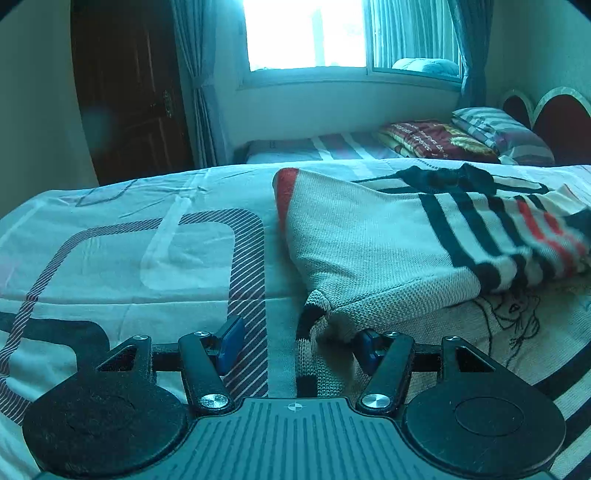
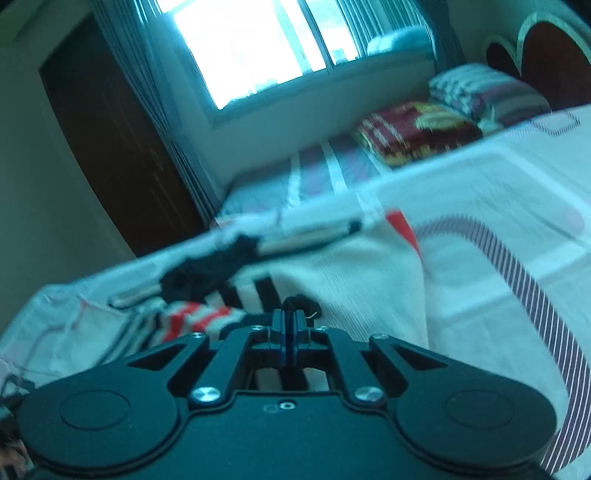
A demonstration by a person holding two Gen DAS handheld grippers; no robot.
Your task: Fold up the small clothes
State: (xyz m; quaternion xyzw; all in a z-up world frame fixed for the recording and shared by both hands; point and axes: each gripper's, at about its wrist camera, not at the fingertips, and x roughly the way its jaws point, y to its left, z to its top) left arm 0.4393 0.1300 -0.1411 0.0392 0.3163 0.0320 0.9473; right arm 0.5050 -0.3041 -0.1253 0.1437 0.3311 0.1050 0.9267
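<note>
A cream knit sweater (image 1: 369, 243) with dark and red stripes lies partly folded on the patterned bedsheet (image 1: 129, 258). My left gripper (image 1: 299, 345) is open low over the sheet. The sweater's striped sleeve cuff (image 1: 314, 328) lies between its blue pads (image 1: 231, 341), nearer the right one, and neither pad presses on it. In the blurred right wrist view the sweater (image 2: 354, 280) spreads ahead on the sheet (image 2: 480, 240). My right gripper (image 2: 289, 317) is shut, with a small bunch of the sweater's dark fabric (image 2: 299, 304) pinched at its tips.
A second bed behind carries a red folded blanket (image 1: 428, 138) and a striped pillow (image 1: 502, 133) against a heart-shaped headboard (image 1: 554, 118). A bright window (image 1: 306, 33) with curtains and a dark wooden door (image 1: 133, 92) stand at the back.
</note>
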